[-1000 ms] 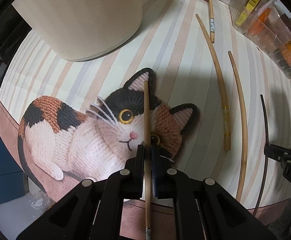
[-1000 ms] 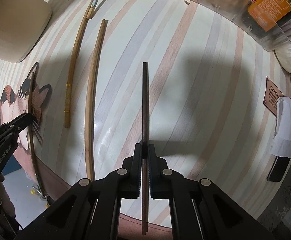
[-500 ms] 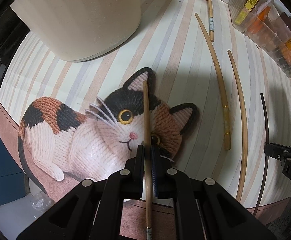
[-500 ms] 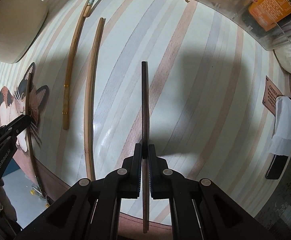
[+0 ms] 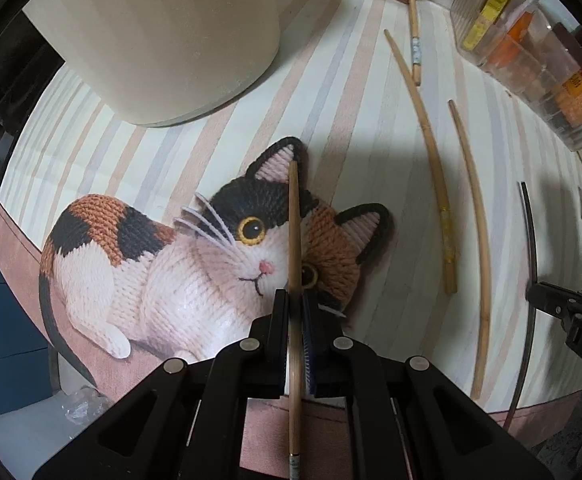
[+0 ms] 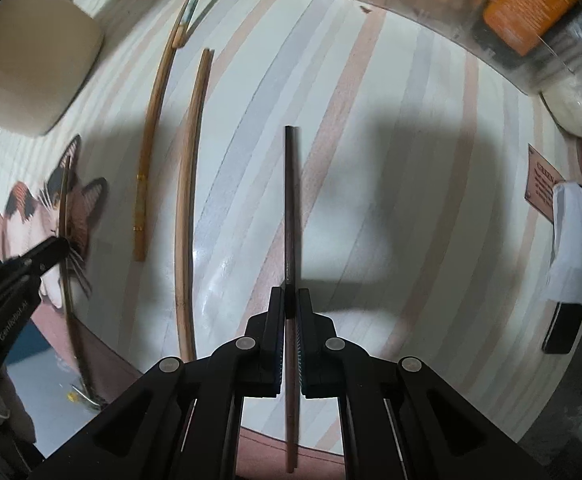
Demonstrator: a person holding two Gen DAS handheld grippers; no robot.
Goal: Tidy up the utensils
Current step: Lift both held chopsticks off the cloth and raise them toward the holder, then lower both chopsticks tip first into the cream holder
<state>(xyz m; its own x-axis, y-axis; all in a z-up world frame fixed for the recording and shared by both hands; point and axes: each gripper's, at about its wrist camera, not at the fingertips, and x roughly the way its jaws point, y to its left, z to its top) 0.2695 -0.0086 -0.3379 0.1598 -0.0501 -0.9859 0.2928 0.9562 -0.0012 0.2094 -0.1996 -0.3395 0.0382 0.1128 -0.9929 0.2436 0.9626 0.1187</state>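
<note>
My left gripper (image 5: 296, 300) is shut on a light wooden chopstick (image 5: 294, 224) and holds it above the cat picture on the striped table cover. My right gripper (image 6: 289, 298) is shut on a dark brown chopstick (image 6: 289, 208) above the stripes; it also shows in the left wrist view (image 5: 531, 240). Three more light chopsticks lie on the table between the grippers: a long plain one (image 5: 476, 224), one with a gold band (image 5: 437, 184) and one with a white band (image 5: 413, 28). A beige round container (image 5: 163, 32) stands at the back left.
A clear plastic bin with orange and yellow packets (image 5: 531, 56) stands at the back right. A white folded cloth and a black object (image 6: 571, 256) lie at the right edge. The table's front edge (image 5: 551, 404) runs close below the grippers.
Both grippers have stayed shut on their chopsticks. The left view has drifted slightly nearer the container. The right gripper has lifted a little with the dark chopstick.
</note>
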